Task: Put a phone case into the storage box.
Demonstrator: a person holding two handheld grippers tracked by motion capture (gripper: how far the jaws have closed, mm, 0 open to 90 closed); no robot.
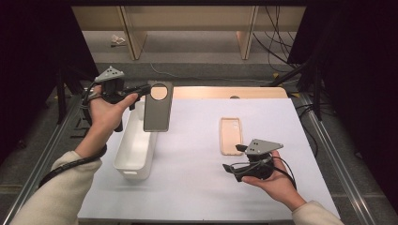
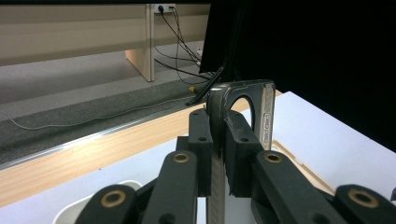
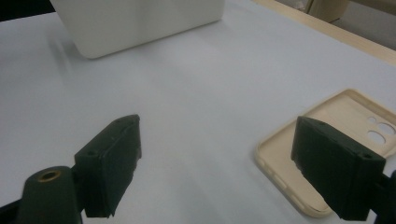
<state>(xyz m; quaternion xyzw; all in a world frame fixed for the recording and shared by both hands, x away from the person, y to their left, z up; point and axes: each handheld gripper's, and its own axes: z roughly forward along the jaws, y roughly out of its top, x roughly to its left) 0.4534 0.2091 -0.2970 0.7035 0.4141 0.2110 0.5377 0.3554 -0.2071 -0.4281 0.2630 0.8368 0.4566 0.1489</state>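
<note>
Over the white bin (image 1: pixel 136 145), the left gripper (image 1: pixel 146 89) pinches the light, flexible dark phone case (image 1: pixel 158 107) by its rim, while the right gripper (image 1: pixel 228 169) stands open.

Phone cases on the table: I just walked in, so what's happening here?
A person works with tongs in each hand. The left tongs are shut on a dark grey phone case, held in the air above the far end of a white bin. The right tongs are open and empty, near a beige phone case lying flat on the white table.
</note>
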